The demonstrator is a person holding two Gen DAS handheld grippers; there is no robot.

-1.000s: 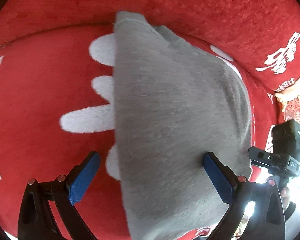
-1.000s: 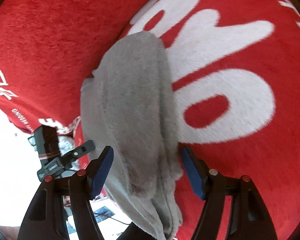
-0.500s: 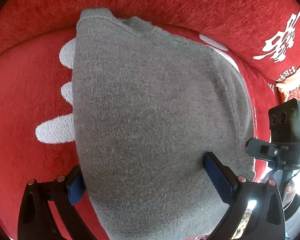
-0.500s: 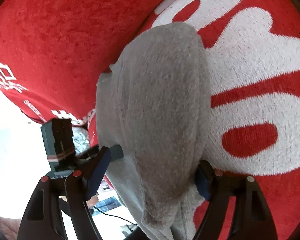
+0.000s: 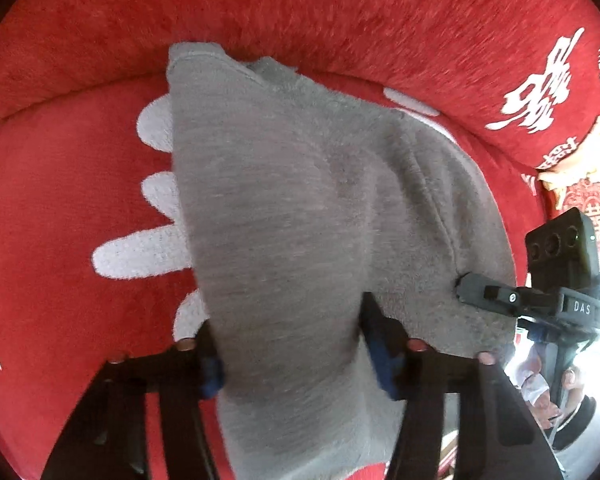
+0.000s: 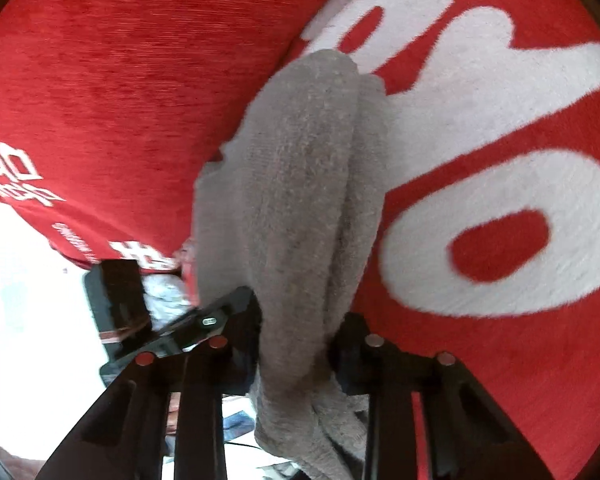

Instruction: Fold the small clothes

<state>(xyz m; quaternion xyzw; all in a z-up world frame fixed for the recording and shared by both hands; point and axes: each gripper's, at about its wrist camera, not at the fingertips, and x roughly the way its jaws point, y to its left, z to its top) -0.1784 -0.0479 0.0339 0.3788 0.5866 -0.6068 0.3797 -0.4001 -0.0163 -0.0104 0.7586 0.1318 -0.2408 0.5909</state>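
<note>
- The gray cloth (image 5: 300,220) lies on a big red cover (image 5: 60,220) with white shapes (image 5: 140,256) on it.
- In the left wrist view the gray cloth fills the middle of the frame. It runs from the top middle down to the bottom edge.
- The left gripper (image 5: 292,352) is at the bottom of that view. Its two fingers press on the gray cloth from both sides, so it has the cloth clamped. The blue pads (image 5: 380,354) are partly hidden by the cloth.
- At the right edge of the left wrist view you can see the right gripper (image 5: 484,294) touching the right side of the cloth. A black camera box (image 5: 562,248) sits on top of it.
- In the right wrist view the gray cloth (image 6: 304,200) is a bunched, rolled strip. It runs from the upper middle down to the bottom middle.
- The right gripper (image 6: 296,344) is at the bottom of this view. Its fingers squeeze the bunched cloth between them, so it is clamped too.
- Some of the cloth hangs down below the fingers at the bottom of the frame.
- The left gripper (image 6: 220,312) shows at the lower left of the right wrist view, right beside the cloth.
- The red cover (image 6: 120,80) has big white shapes (image 6: 500,160) on the right side of this view.
</note>
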